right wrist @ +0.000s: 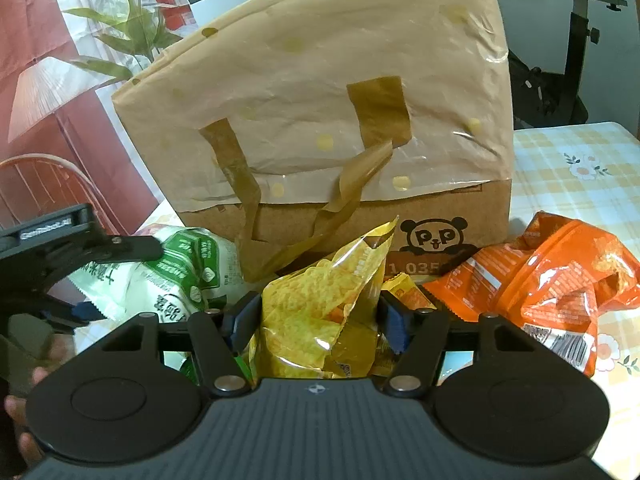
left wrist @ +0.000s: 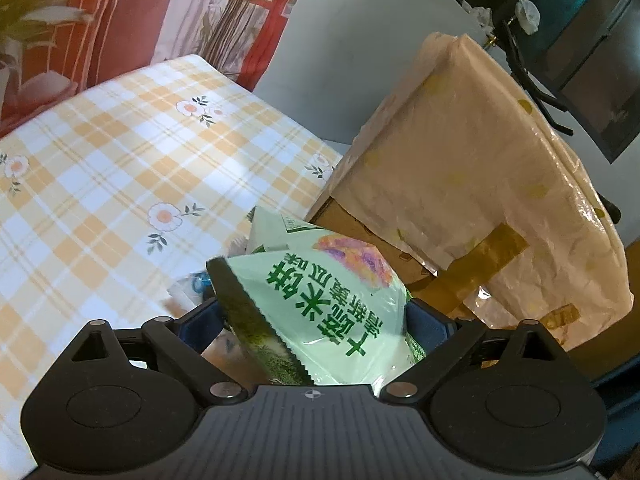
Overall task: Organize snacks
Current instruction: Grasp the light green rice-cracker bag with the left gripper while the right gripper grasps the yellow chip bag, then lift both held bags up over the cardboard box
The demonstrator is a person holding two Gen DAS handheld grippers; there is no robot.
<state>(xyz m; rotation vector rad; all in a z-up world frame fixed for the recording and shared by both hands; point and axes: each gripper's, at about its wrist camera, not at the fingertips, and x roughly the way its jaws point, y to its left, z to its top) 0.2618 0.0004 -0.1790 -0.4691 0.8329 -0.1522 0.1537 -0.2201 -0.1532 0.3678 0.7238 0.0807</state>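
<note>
Your left gripper (left wrist: 312,316) holds a pale green snack bag (left wrist: 320,308): its fingers are pressed against both sides of the bag, which stands tilted between them, green lettering facing the camera. In the right wrist view the same left gripper (right wrist: 86,280) sits at the far left, gripping the green bag (right wrist: 176,280) at the left end of the row of snacks. The bag is above the plaid tablecloth (left wrist: 120,168), near the table's edge.

Behind the snacks stands a cardboard box (right wrist: 320,120), upright, its upper part wrapped in crinkled tan plastic with strips of brown tape; one strip hangs loose down the front. A panda logo (right wrist: 434,236) shows on the bare cardboard near the box's lower right corner. In the left wrist view the box (left wrist: 480,184) is just right of the green bag.

Your right gripper (right wrist: 320,320) has its fingers closed against a clear yellow bag of chips (right wrist: 316,312), which stands upright in front of the box. A small orange packet (right wrist: 404,290) lies just beside it, near the right finger. Farther right, an orange bag (right wrist: 552,288) lies crumpled on the tablecloth (right wrist: 576,160), close to the box's right corner.
</note>
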